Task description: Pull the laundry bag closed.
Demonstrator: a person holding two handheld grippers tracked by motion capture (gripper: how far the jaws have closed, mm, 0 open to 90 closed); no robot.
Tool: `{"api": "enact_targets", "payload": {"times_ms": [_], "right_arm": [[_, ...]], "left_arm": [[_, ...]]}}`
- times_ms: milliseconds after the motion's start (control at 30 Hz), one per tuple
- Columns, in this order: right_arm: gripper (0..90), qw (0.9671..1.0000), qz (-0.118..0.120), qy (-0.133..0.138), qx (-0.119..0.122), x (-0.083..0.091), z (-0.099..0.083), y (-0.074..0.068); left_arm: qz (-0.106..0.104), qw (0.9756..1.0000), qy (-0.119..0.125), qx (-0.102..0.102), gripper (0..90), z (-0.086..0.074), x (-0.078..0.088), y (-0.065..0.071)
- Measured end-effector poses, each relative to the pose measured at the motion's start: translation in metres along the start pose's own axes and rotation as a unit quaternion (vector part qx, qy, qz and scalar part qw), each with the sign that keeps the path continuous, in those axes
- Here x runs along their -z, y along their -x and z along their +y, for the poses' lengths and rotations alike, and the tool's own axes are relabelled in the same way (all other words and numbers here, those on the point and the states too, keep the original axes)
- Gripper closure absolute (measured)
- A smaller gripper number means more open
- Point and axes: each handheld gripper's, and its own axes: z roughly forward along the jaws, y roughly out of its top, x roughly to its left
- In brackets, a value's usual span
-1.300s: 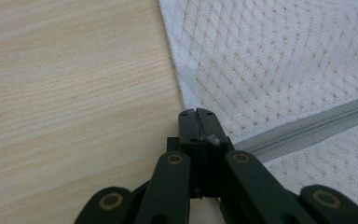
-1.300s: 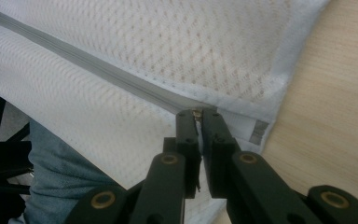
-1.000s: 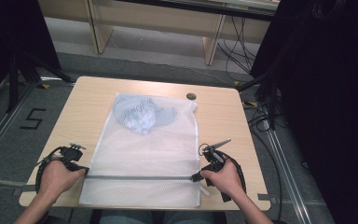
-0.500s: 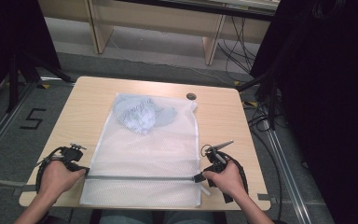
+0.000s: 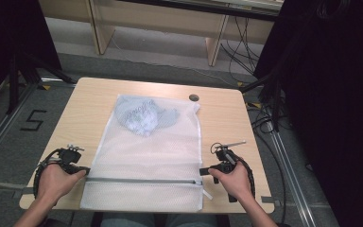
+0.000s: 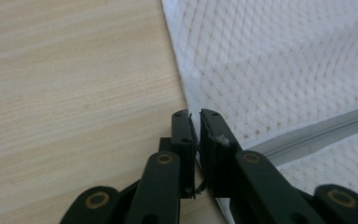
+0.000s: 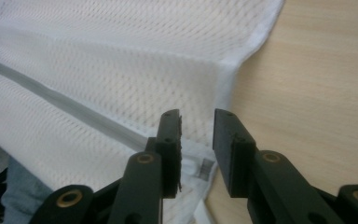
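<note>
A white mesh laundry bag (image 5: pixel 146 151) lies flat on the wooden table (image 5: pixel 94 94). A pale blue garment (image 5: pixel 142 116) is bunched inside its far end. A grey zipper (image 5: pixel 142 180) runs across the near end. My left gripper (image 5: pixel 82 170) is shut on the bag's left edge (image 6: pixel 186 100), right by the zipper's end (image 6: pixel 317 135). My right gripper (image 5: pixel 203 171) is at the zipper's right end. Its jaws have just been opening and now stand apart (image 7: pixel 196 119). The grey zipper pull (image 7: pixel 206 169) lies between them, and the pads are not pressing on it.
A small round dark grommet (image 5: pixel 194 97) sits in the table near the bag's far right corner. Bare wood runs along both sides of the bag. Cables (image 5: pixel 264 118) trail on the floor to the right, and a "5" mark (image 5: pixel 33 120) is on the floor to the left.
My right gripper's jaws have come apart at the zipper's right end. Both hands and the bag stay where they were.
</note>
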Motion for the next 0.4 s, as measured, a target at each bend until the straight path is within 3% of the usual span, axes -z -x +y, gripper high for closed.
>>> {"api": "enact_targets", "payload": {"times_ms": [33, 100, 133, 167, 200, 233, 300, 333, 400], "right_arm": [[72.4, 0.9999, -0.007, 0.006, 0.007, -0.0007, 0.0002, 0.0022], [72.0, 1.0, -0.006, 0.002, 0.0, 0.0014, 0.0001, 0.0043], [71.5, 0.9998, -0.01, 0.012, 0.012, 0.0006, -0.0002, 0.0065], [70.9, 1.0, -0.006, 0.006, -0.001, 0.001, -0.0007, 0.0059], [70.4, 0.9999, -0.01, 0.005, 0.001, 0.0004, -0.0011, 0.0068], [70.0, 0.9996, -0.016, 0.014, 0.021, 0.0, -0.0019, 0.0099], [70.0, 0.9996, -0.014, 0.013, 0.023, -0.0007, -0.0023, 0.0108], [70.0, 0.9993, -0.018, 0.017, 0.027, -0.0002, -0.0034, 0.011], [69.9, 0.9994, -0.015, 0.017, 0.026, 0.0015, -0.0043, 0.011]], "left_arm": [[0.001, 0.9998, 0.011, 0.016, 82.1, -0.0017, 0.0001, 0.0034], [-0.002, 0.9999, 0.011, 0.009, 80.9, -0.0016, 0.001, 0.0041], [-0.003, 0.9996, 0.025, 0.014, 80.7, -0.0026, -0.0006, 0.0055], [-0.004, 0.9999, 0.013, 0.008, 80.7, -0.0022, 0.0013, 0.0052], [-0.005, 0.9999, 0.008, 0.008, 80.6, -0.0019, 0.0026, 0.0055], [-0.006, 0.9998, 0.015, 0.008, 80.3, -0.0025, 0.0027, 0.0058], [-0.004, 0.9999, 0.015, 0.003, 80.3, -0.0021, 0.0039, 0.0058], [-0.002, 0.9998, 0.017, -0.012, 80.3, -0.0008, 0.0052, 0.0046], [-0.002, 0.9995, 0.027, -0.013, 79.6, -0.001, 0.0055, 0.0056]]}}
